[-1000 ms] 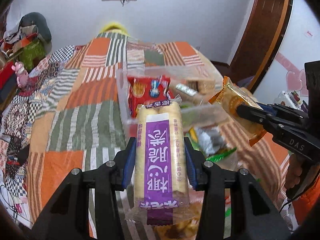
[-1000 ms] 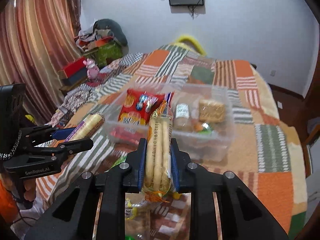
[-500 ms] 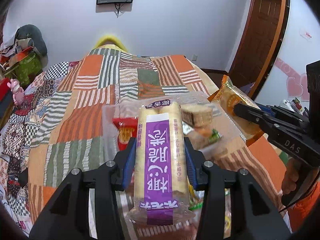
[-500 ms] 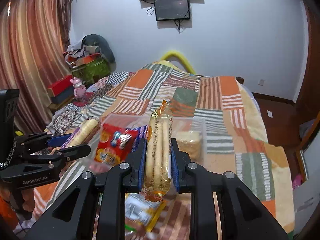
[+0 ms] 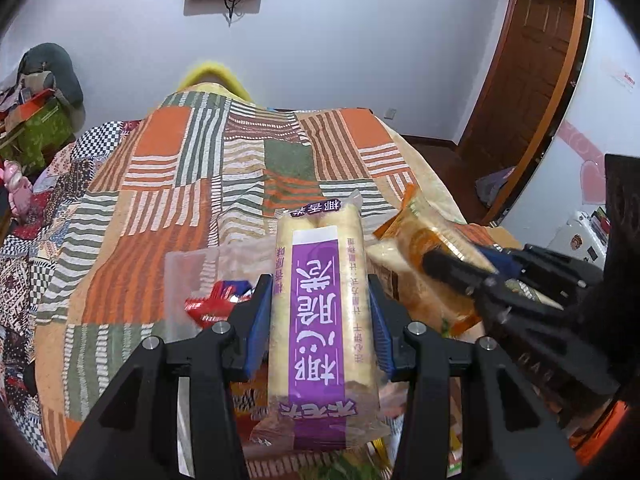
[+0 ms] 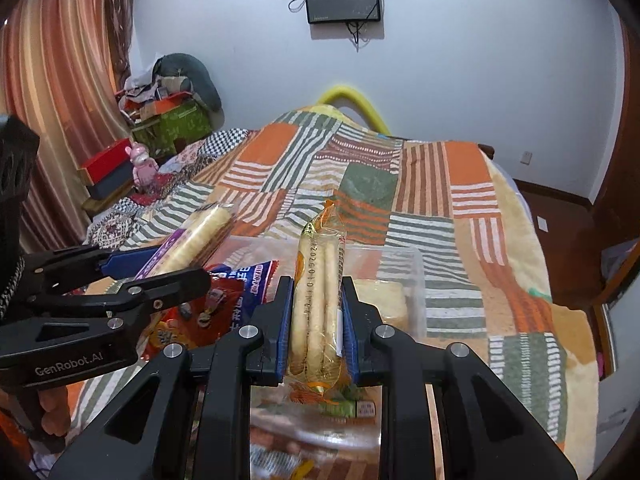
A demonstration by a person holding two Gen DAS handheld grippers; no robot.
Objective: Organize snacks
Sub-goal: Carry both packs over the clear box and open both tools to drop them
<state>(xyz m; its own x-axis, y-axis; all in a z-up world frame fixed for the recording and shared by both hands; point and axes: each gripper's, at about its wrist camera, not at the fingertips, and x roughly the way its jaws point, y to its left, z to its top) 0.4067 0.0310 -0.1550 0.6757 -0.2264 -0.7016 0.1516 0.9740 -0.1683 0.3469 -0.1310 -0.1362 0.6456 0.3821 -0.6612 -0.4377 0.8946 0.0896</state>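
My left gripper (image 5: pixel 320 292) is shut on a long wafer-roll pack with a purple label (image 5: pixel 320 252), held lengthwise above the clear plastic box (image 5: pixel 180 280). My right gripper (image 6: pixel 317 292) is shut on a slim orange-edged pack of biscuit sticks (image 6: pixel 318 264), also over the box (image 6: pixel 412 256). Each gripper shows in the other's view: the right gripper (image 5: pixel 460 264) with its orange pack (image 5: pixel 420 236), and the left gripper (image 6: pixel 172 266) with the purple pack (image 6: pixel 196 236). Inside the box lie a red snack bag (image 6: pixel 200 312) and a pale biscuit pack (image 6: pixel 380 300).
The box sits on a bed with an orange and green patchwork blanket (image 5: pixel 180 184). Loose snack wrappers (image 6: pixel 340 404) lie under the grippers. A pile of boxes and clothes (image 6: pixel 172 112) and a curtain (image 6: pixel 60 80) stand at left; a wooden door (image 5: pixel 532 60) is at right.
Both grippers have moved forward over the bed with their packs still held. The clear box has slid down in both views and now lies right beneath the fingertips.
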